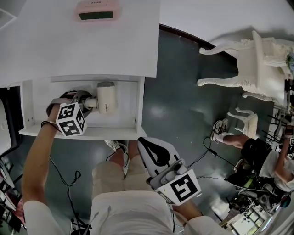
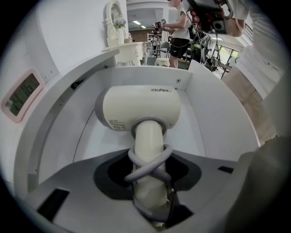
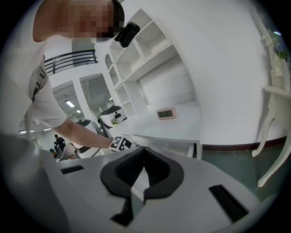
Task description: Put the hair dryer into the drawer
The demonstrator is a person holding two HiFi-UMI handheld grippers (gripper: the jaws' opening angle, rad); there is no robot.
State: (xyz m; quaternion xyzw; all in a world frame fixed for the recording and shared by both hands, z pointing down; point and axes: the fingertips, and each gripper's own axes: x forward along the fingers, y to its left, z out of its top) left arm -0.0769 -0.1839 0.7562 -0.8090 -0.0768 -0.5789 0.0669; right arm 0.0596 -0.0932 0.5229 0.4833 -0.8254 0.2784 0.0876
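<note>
- One hair dryer (image 1: 105, 97), cord looped round its handle, lies inside the open drawer (image 1: 82, 133); the left gripper (image 2: 149, 179) clamps its handle.
- Placing looks nearly done; next, those jaws likely must part and lift clear of the drawer.
- Right gripper (image 1: 155, 155) hangs outside the drawer's front, jaws together, empty.
- White desk (image 1: 69, 46) with a pink clock (image 1: 94, 10) tops the drawer; dark floor (image 1: 179, 105) and a white chair (image 1: 257, 59) lie beyond.

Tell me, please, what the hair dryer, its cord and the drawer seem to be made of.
Hair dryer: cream moulded plastic, probably; smooth rounded shell, satin sheen.
Cord: grey, rubbery-looking sheath, bending in loops round the handle.
Drawer: white painted wood or board, likely; flat matt panels, a screw in one wall.
</note>
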